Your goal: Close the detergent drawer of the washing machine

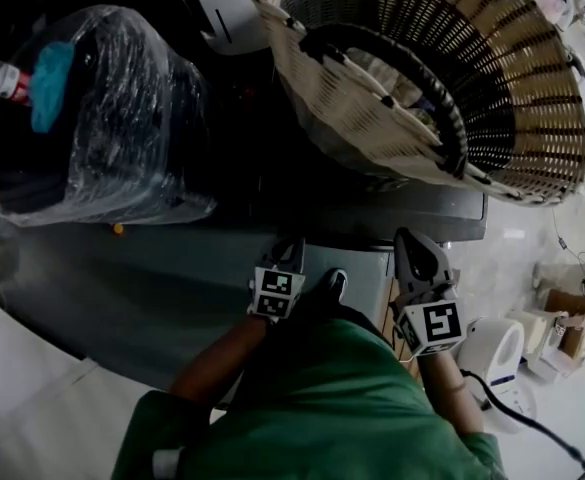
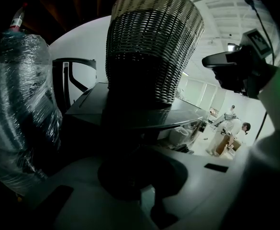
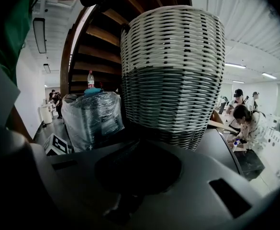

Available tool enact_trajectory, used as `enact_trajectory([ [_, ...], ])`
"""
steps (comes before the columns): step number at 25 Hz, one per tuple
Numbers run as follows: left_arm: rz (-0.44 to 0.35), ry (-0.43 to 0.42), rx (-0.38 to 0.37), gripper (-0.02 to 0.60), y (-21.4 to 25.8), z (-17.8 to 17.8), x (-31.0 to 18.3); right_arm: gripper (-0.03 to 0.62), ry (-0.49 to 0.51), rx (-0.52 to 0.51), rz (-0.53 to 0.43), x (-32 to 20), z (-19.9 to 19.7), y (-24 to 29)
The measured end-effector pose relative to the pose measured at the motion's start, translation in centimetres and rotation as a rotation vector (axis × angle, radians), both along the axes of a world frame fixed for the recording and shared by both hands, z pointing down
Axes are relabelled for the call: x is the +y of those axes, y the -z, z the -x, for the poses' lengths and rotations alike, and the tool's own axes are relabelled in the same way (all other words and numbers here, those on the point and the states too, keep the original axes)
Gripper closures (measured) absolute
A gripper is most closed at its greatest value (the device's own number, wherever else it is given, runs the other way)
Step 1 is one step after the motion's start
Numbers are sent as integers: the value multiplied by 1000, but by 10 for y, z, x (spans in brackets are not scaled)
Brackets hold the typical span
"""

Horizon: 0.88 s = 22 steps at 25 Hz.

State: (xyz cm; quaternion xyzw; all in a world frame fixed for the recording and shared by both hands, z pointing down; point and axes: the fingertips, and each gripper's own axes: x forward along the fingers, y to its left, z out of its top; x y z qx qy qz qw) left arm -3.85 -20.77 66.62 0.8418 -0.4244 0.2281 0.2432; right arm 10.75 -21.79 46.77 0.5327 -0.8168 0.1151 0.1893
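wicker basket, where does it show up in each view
Head view: wicker basket upper right, seen from above.
Left gripper view: basket top centre, upright.
Right gripper view: basket centre, upright.
Shared landmark: plastic-wrapped bundle, left of the basket in all three.

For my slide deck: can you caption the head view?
Left gripper and right gripper hover before a washing machine carrying a wicker basket and plastic-wrapped bundle.
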Motion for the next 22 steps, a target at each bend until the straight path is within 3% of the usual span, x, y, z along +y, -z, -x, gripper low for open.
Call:
enact_trajectory([
  [4,26,-23,1,563,-1,0,-1,579,12,-2,7,-6,2,-2],
  [9,74,20,41,563,-2,-1,-6,579,20,-4,11,-6,4,-5],
  [17,48,4,41,563,-4,-1,-4,579,13,-3,5,3,0,-1],
  [22,34,-55,-51,561,1,-2,-1,579,1,3,5,13,-3,7],
])
